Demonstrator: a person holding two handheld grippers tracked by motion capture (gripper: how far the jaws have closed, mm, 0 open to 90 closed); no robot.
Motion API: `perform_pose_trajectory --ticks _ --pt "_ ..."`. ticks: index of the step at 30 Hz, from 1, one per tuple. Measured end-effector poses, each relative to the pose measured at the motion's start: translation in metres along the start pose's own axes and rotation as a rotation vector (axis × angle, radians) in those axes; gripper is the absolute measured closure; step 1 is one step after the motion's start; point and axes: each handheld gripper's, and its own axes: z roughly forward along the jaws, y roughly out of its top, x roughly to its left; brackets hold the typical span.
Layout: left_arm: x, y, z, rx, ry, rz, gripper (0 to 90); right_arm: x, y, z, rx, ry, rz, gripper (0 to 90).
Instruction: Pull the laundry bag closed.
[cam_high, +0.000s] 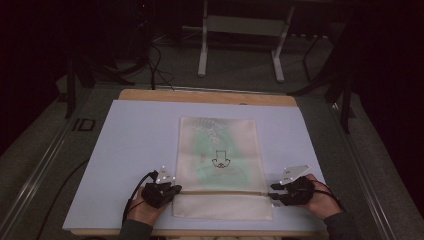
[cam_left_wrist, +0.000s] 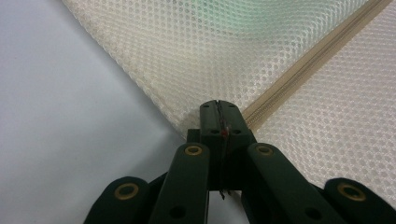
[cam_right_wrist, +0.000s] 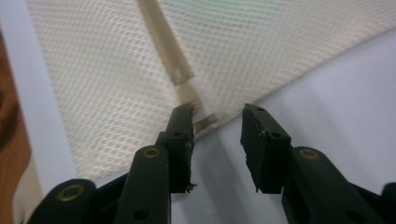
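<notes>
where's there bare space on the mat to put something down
The pale mat is bare left of the mesh bag, from the bag's edge out to the mat's left border. A similar strip lies right of the bag, and a band runs behind it up to the wooden edge. The near edge is crowded: the left gripper and right gripper flank the bag's zipper.

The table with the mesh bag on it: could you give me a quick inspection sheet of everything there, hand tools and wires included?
Surface: pale mat on a wooden table.
Job's things: cream mesh bag lying flat, something green inside; zipper runs across near the person's edge.
Clutter: nothing seen.
Grippers: left gripper at the bag's left edge by the zipper end, jaws closed together; whether they pinch the mesh I cannot tell. Right gripper open at the bag's right edge by the other zipper end.
Cables: one cable trails from the left gripper.
Surroundings: dark room, grey floor, white frame legs beyond the table.
</notes>
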Motion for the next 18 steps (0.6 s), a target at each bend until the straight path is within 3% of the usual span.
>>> perform_pose_trajectory --ticks 9,18 --pt "0.001 0.000 0.000 -0.001 -0.005 0.003 89.0 -0.006 -0.008 -0.002 -0.040 -0.032 0.069 57.6" --pt "0.000 0.000 0.000 -0.002 -0.004 0.015 88.9 -0.015 -0.016 -0.002 -0.090 -0.088 0.172 48.5"
